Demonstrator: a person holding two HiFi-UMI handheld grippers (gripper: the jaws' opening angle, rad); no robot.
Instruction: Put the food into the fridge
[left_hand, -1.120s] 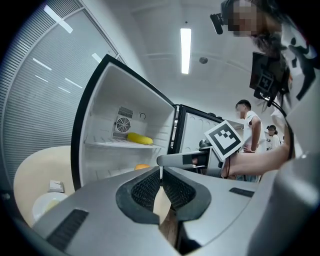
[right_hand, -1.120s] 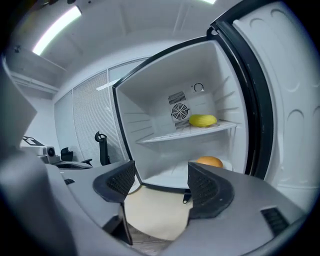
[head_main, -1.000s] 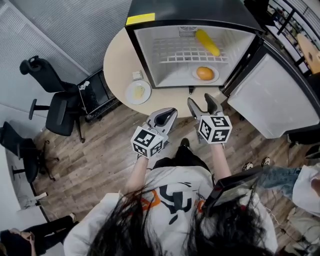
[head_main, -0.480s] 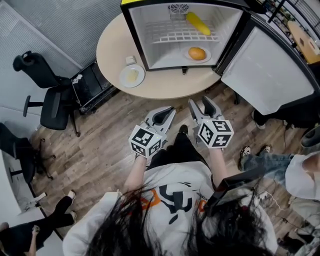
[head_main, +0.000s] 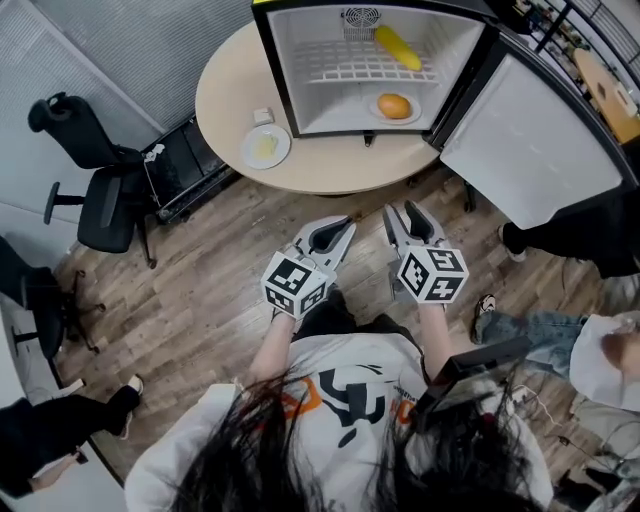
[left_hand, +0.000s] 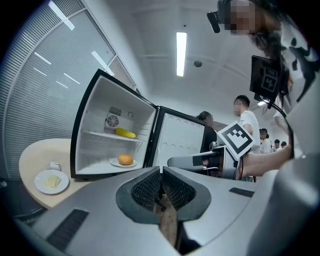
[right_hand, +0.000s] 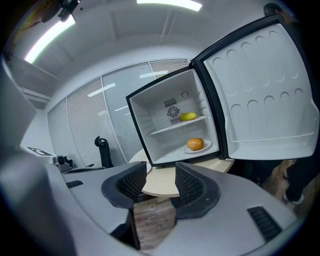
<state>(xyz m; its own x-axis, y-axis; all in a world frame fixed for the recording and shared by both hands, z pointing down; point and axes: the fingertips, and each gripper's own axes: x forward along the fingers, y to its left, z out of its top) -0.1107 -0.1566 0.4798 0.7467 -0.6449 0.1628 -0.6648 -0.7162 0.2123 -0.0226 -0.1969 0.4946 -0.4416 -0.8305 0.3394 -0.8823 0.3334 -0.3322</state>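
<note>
A small black fridge (head_main: 285, 70) stands open on a round beige table (head_main: 330, 172). Inside it, a long yellow food item (head_main: 397, 47) lies on the wire shelf and an orange (head_main: 394, 105) sits on a plate on the floor of the fridge. On the table left of the fridge is a white plate with pale yellow food (head_main: 265, 148). Both grippers hang over the wood floor, short of the table. My left gripper (head_main: 346, 225) is shut and empty. My right gripper (head_main: 402, 212) has its jaws closing with nothing between them.
The fridge door (head_main: 530, 140) swings out to the right. Black office chairs (head_main: 100, 200) stand at the left. People's legs (head_main: 560, 235) and shoes are at the right by the door, another person (head_main: 60, 425) at lower left. A small white object (head_main: 263, 117) lies beside the plate.
The table and fridge have slid farther away from both grippers. The right gripper's jaws have narrowed. The left gripper stays shut. People around the edges have shifted.
</note>
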